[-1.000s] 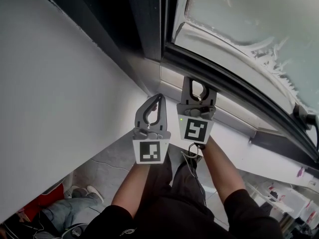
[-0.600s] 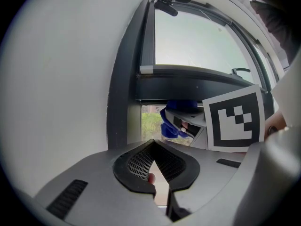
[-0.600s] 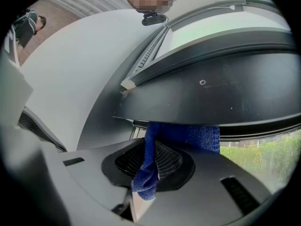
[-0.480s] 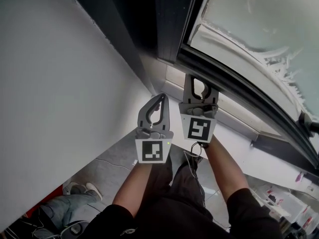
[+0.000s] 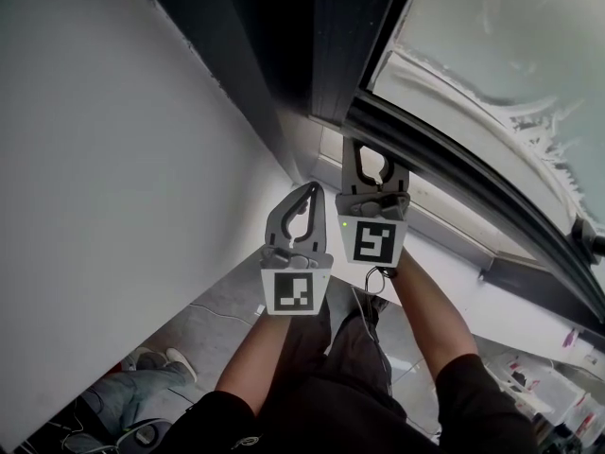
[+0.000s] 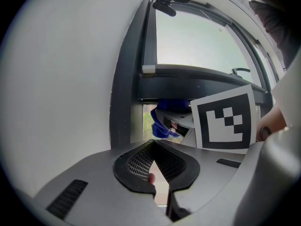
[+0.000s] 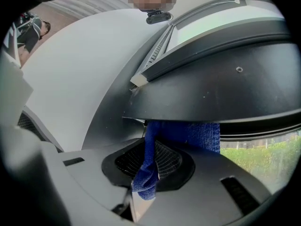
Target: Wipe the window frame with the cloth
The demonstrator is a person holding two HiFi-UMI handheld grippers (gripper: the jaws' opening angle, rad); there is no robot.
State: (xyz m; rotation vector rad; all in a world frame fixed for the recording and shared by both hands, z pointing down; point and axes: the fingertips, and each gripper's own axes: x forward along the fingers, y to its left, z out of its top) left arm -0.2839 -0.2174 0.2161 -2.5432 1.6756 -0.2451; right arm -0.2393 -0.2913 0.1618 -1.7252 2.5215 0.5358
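The right gripper clamps the blue cloth. The cloth touches the dark window frame. The left gripper is clenched with nothing between its jaws, just beside the right gripper and near the white wall.

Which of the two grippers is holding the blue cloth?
The right gripper: its jaws are shut on the blue cloth, at the dark window frame. The left gripper is shut on nothing.
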